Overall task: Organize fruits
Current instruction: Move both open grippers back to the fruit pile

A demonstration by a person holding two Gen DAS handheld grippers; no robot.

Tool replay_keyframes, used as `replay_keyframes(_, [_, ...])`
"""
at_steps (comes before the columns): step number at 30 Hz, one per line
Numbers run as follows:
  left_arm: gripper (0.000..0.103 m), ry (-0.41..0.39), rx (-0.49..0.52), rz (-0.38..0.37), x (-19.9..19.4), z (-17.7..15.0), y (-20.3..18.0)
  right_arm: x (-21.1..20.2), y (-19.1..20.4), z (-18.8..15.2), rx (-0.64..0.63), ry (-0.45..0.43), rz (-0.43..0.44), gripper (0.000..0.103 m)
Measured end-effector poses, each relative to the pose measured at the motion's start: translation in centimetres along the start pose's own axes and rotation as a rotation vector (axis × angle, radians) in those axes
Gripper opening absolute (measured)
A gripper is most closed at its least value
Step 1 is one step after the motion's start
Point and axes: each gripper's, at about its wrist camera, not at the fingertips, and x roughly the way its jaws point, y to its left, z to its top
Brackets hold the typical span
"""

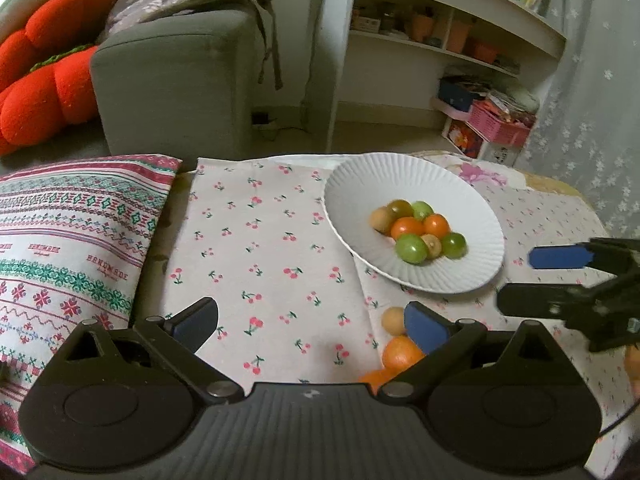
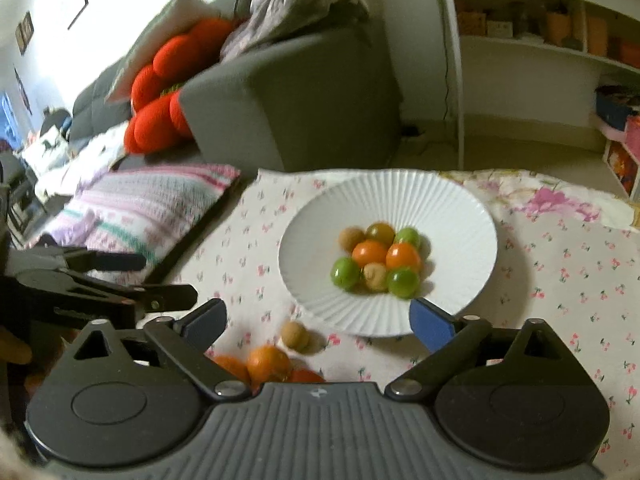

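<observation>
A white ribbed plate (image 1: 360,184) (image 2: 400,196) on the cherry-print cloth holds several small green, orange and tan fruits (image 1: 418,230) (image 2: 378,260). Loose on the cloth in front of the plate lie a tan fruit (image 1: 393,320) (image 2: 295,335) and oranges (image 1: 400,353) (image 2: 267,363). My left gripper (image 1: 312,322) is open and empty over the cloth, left of the loose fruits. My right gripper (image 2: 318,320) is open and empty above the plate's near rim and the loose fruits; it also shows in the left wrist view (image 1: 532,280).
A patterned cushion (image 1: 68,240) (image 2: 152,204) lies at the table's left. A grey sofa (image 1: 176,80) with a red cushion (image 1: 40,80) stands behind, white shelves (image 1: 440,40) to the right. The left gripper shows at the left in the right wrist view (image 2: 168,280).
</observation>
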Motion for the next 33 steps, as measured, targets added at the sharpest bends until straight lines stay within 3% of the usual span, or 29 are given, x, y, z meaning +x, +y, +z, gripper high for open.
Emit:
replay_keyframes(9, [0.098, 0.052, 0.108, -0.016, 0.6, -2.3, -0.9, 0.7, 0.6, -1.3, -0.021, 0.080, 0.005, 0.075])
replay_keyframes(11, [0.098, 0.078, 0.051, -0.065, 0.8, -2.7, 0.1, 1.1, 0.8, -1.6, -0.028, 0.098, 0.005, 0.073])
replay_keyframes(13, [0.093, 0.120, -0.082, -0.137, 1.1, -2.9, 2.1, 1.6, 0.9, -1.8, -0.031, 0.120, -0.002, 0.073])
replay_keyframes(17, [0.081, 0.153, -0.226, -0.103, 1.8, -3.2, 4.8, 2.7, 1.2, -2.2, -0.041, 0.161, -0.017, 0.069])
replay_keyframes(24, [0.075, 0.173, -0.172, -0.097, 2.1, -3.7, 3.4, 3.8, 1.7, -2.8, -0.059, 0.198, -0.027, 0.064])
replay_keyframes(31, [0.073, 0.197, -0.227, -0.081, 3.2, -3.9, 4.3, 4.0, 1.7, -2.7, -0.056, 0.197, -0.030, 0.063])
replay_keyframes(33, [0.068, 0.199, -0.233, -0.074, 3.3, -4.0, 4.3, 4.1, 1.8, -2.8, -0.057, 0.195, -0.029, 0.062])
